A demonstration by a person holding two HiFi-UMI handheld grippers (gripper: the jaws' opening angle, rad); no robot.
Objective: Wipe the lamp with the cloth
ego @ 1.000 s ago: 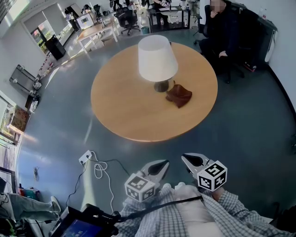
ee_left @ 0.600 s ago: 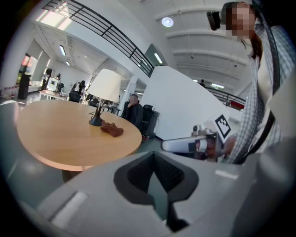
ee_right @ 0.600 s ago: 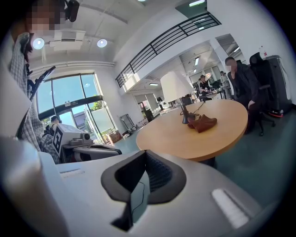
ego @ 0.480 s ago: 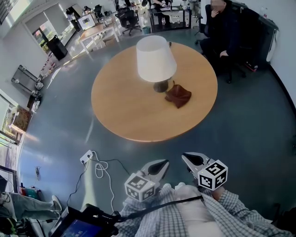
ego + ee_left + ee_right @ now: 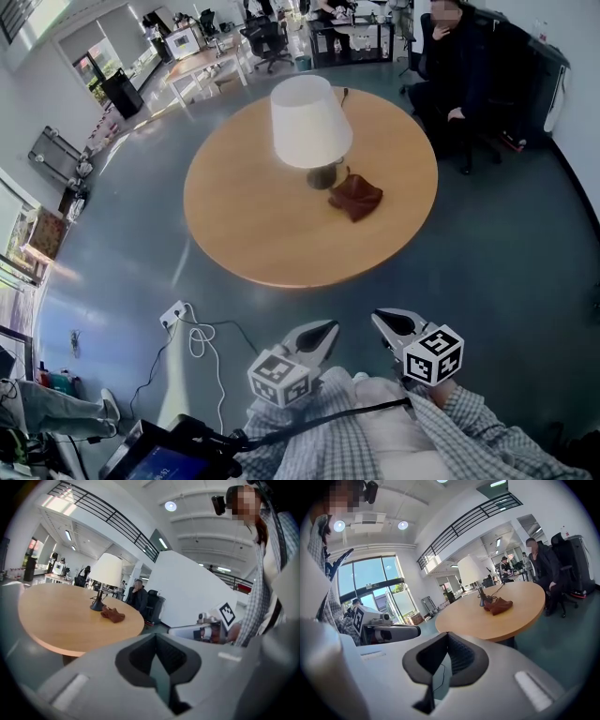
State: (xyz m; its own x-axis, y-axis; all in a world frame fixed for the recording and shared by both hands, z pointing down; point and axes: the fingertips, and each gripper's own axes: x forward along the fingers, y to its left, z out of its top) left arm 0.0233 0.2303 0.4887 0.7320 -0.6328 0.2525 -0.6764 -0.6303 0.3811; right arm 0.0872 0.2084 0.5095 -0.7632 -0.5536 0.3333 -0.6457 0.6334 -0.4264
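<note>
Two grippers are showing at the bottom of the head view, held close against the person's checked shirt: the left gripper [image 5: 330, 326] and the right gripper [image 5: 378, 319] are both pointing up the frame toward the round table [image 5: 253, 225], with bare floor lying between them and its near edge. Both are staying well apart from the work. The lamp [image 5: 311, 122] is standing upright in the upper middle of the frame, and the cloth [image 5: 355, 197] is lying crumpled just beside its base on the right, its long axis slanting from the base toward the lower right. The cloth is sitting almost straight ahead of the gap between the two grippers, so neither is judged clearly nearer; lying right of the base, it is probably offering the right gripper the freer line. In the left gripper view, the left gripper [image 5: 157, 644] is showing its jaws closed together on nothing, with lamp [image 5: 107, 571] and cloth [image 5: 113, 615] sitting far off at upper left. In the right gripper view, the right gripper [image 5: 447, 639] is likewise keeping its jaws together and empty, with the cloth [image 5: 499, 605] lying right of centre, above the jaws, beside the lamp [image 5: 471, 571].
</note>
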